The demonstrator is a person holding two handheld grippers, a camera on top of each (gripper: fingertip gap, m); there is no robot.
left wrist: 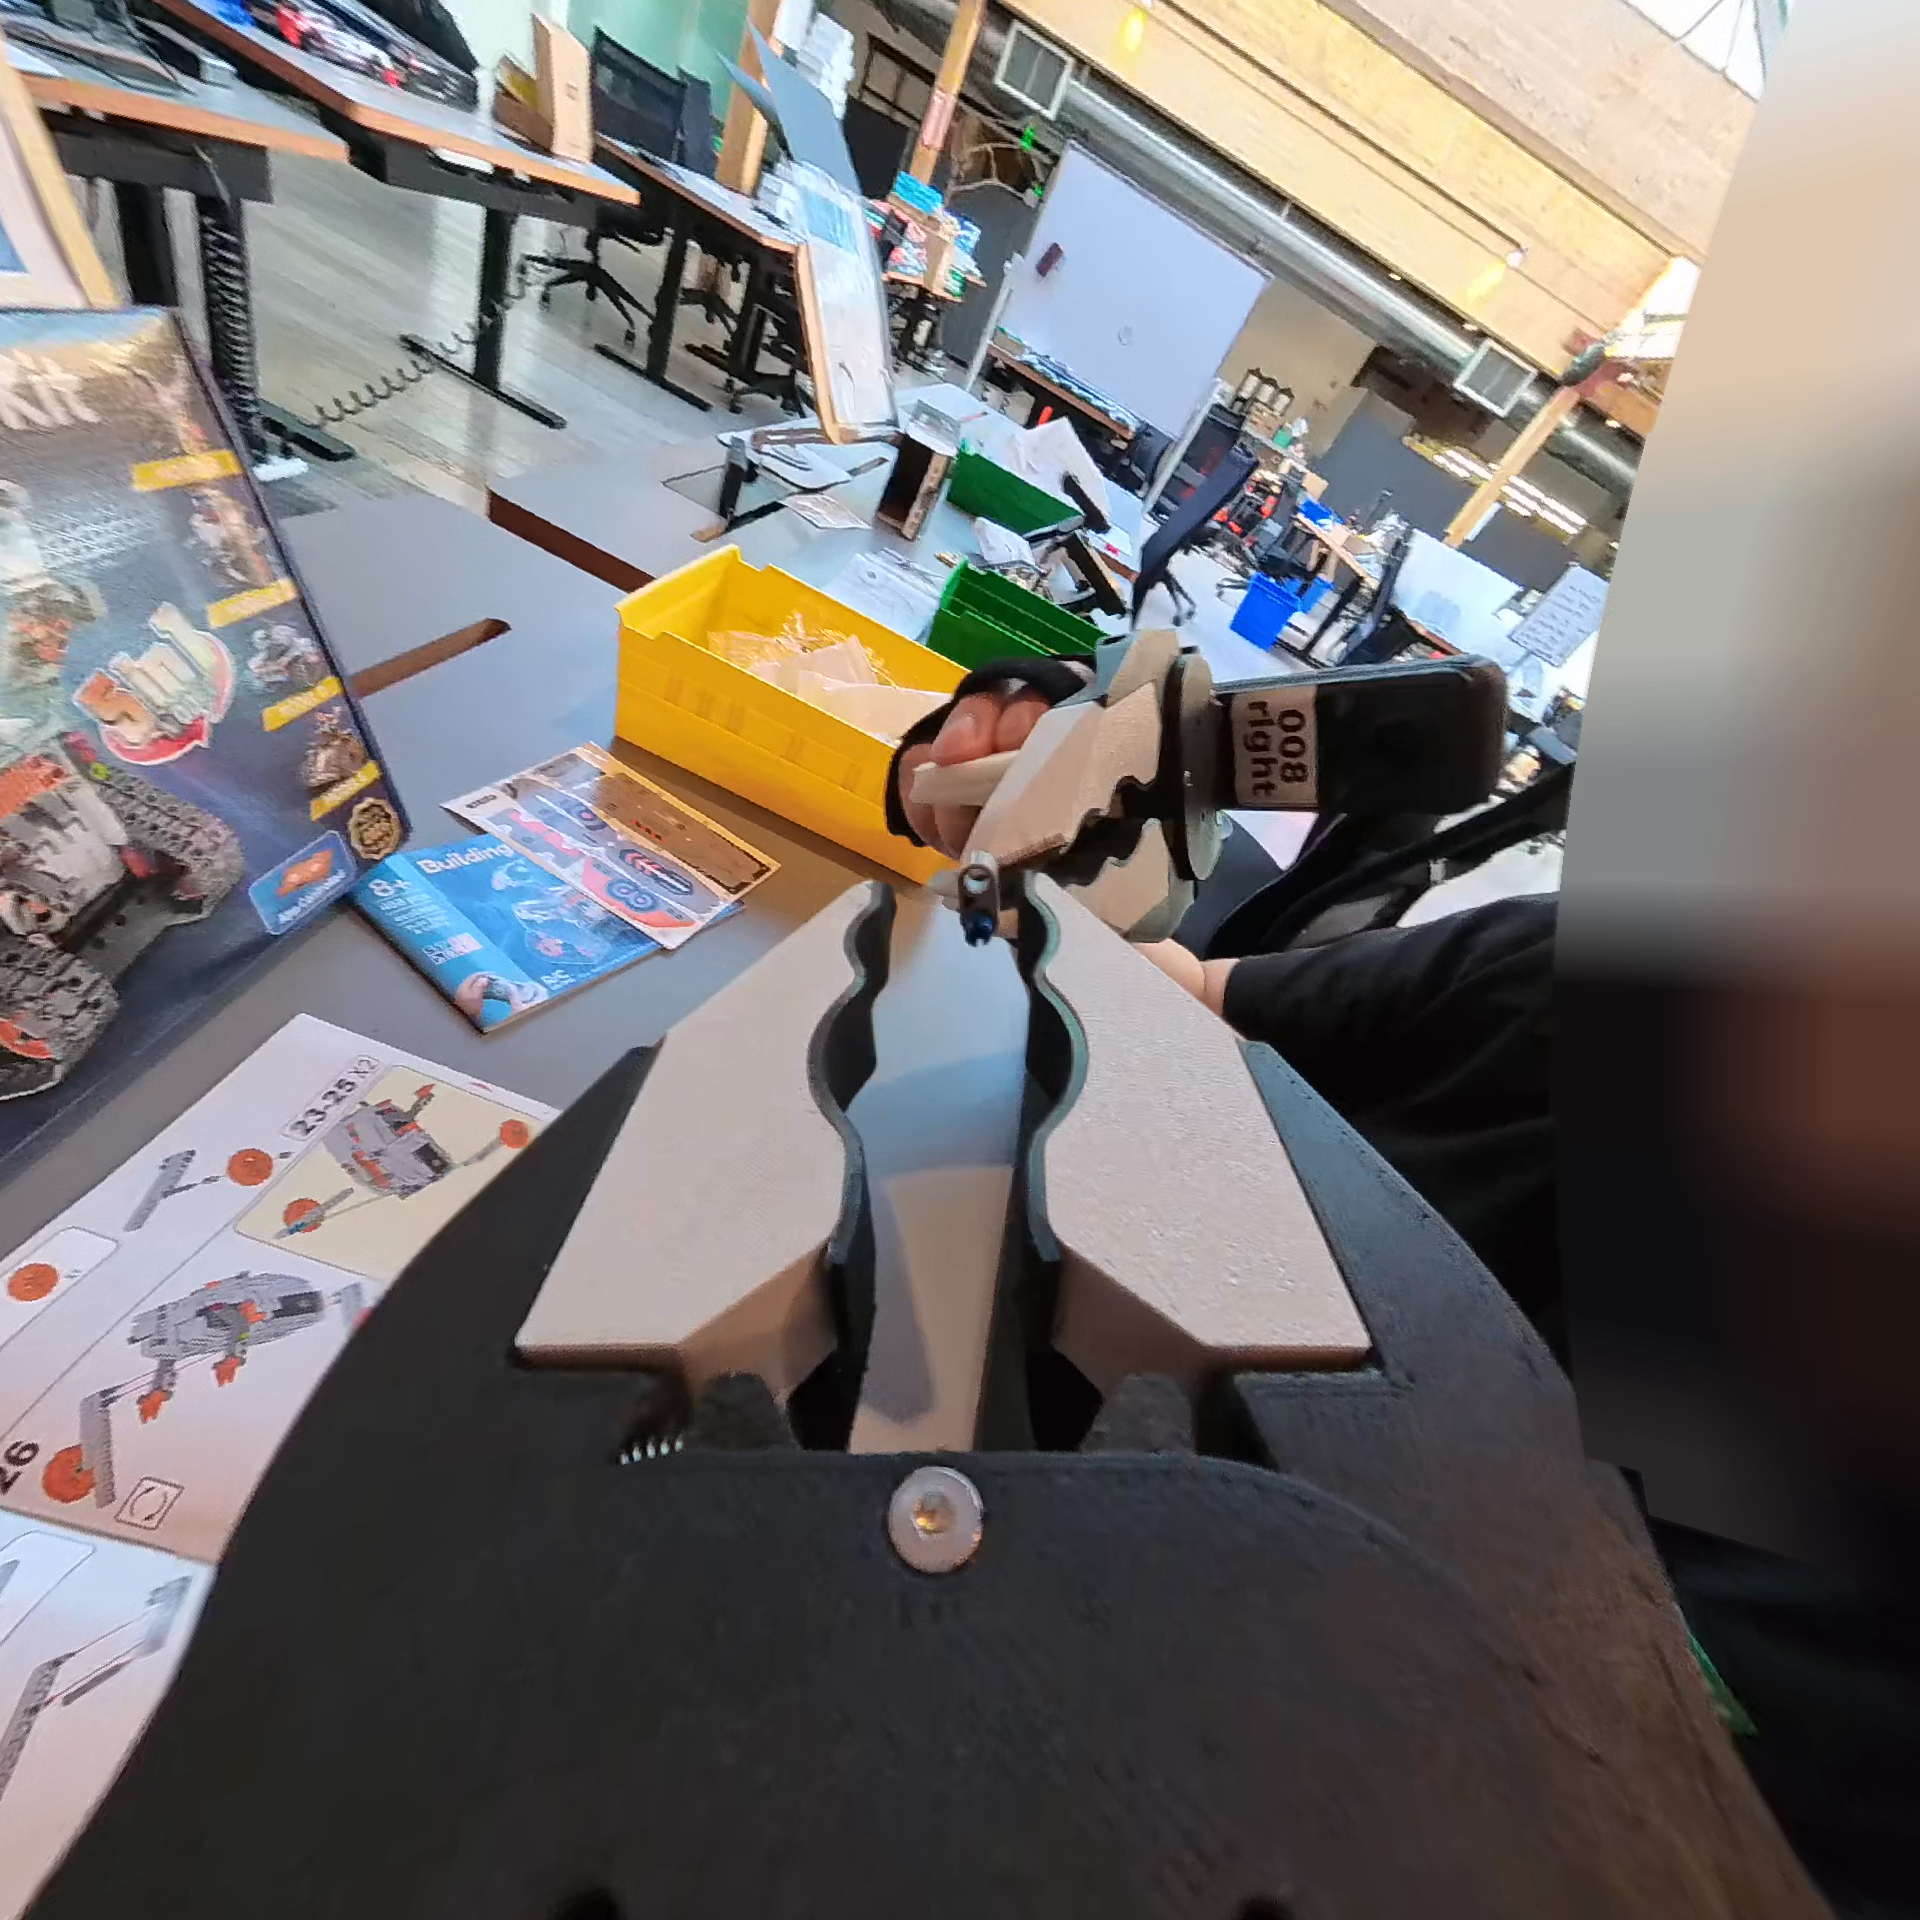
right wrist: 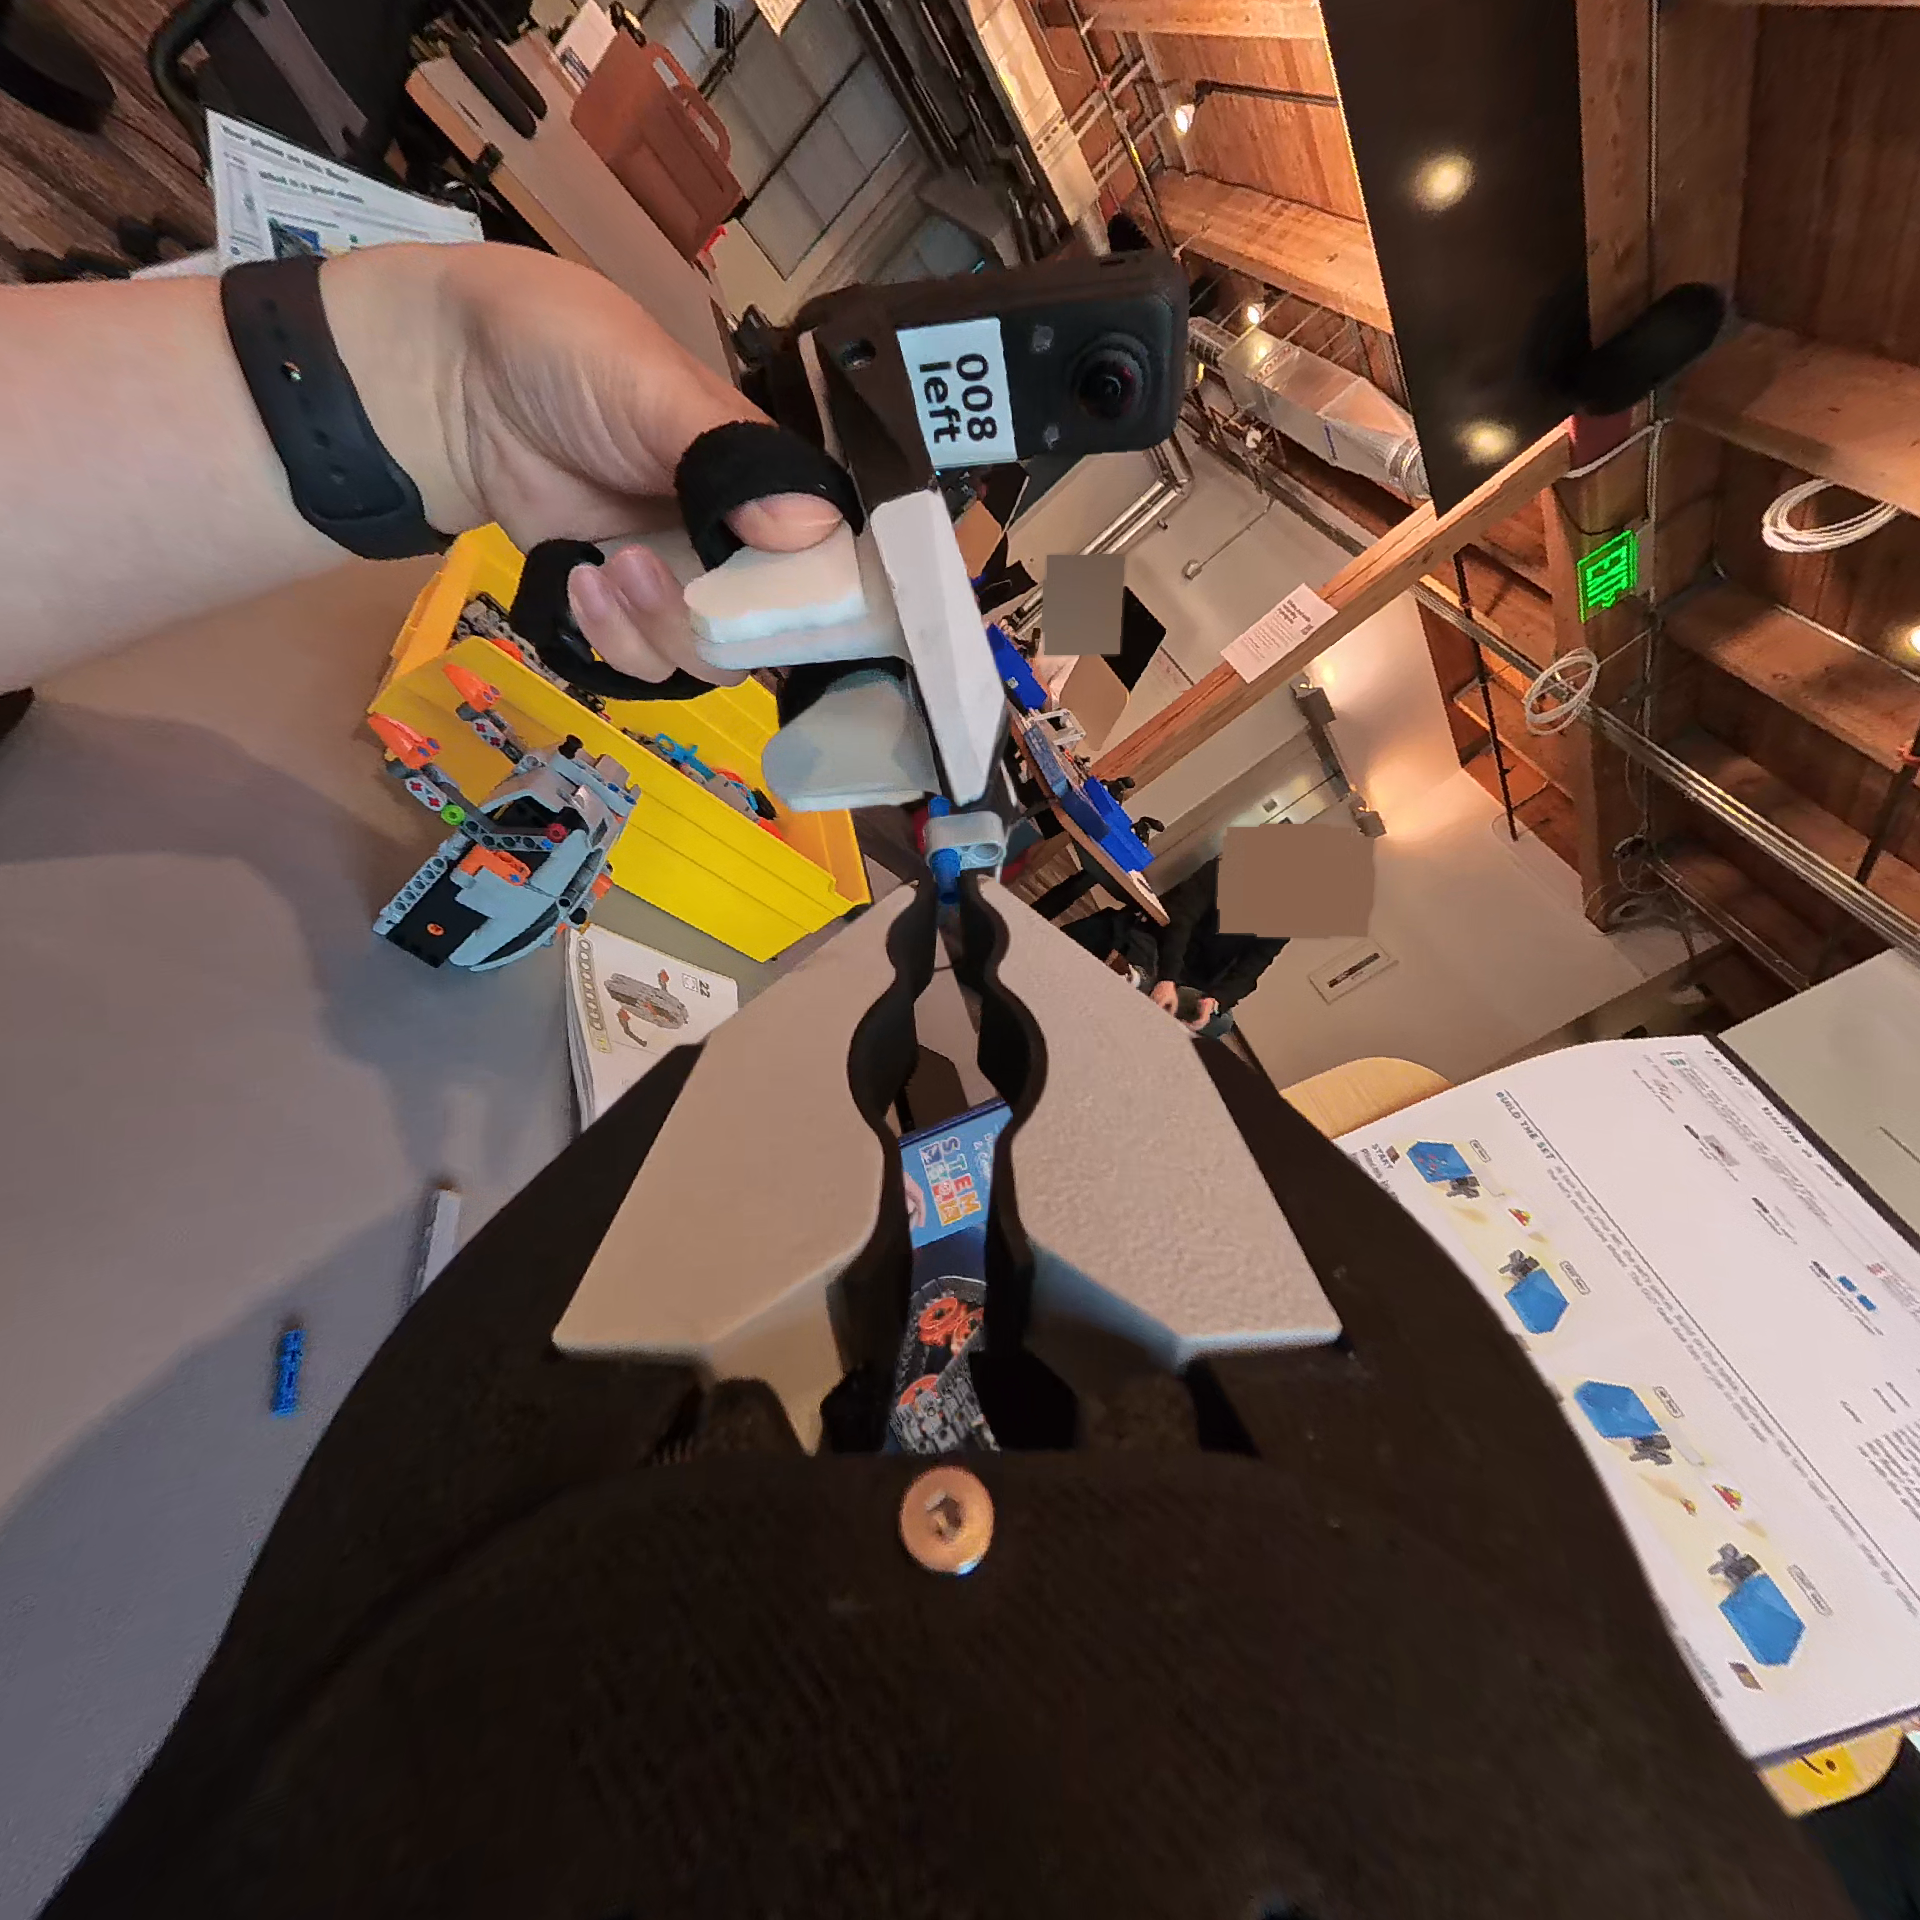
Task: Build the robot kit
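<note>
Right wrist view: your left tongs [right wrist: 961,805] and right tongs [right wrist: 948,894] meet tip to tip above the counter [right wrist: 156,1039], both pinching the small grey connector [right wrist: 966,840] with its blue pin [right wrist: 943,868].

Left wrist view sits right behind its own left gripper [left wrist: 951,899], looking forward along the fingers, tilted across the grey table [left wrist: 468,582] toward the open workshop. Right wrist view rides behind the right gripper [right wrist: 945,888], rolled hard over, facing up past the table into wooden ceiling beams. The two cameras face each other at close range: each catches the other gripper just past its own fingertips, and both share the small grey piece [left wrist: 978,888] [right wrist: 966,840] between them, plus the yellow bin [left wrist: 748,717] [right wrist: 717,831].
</note>
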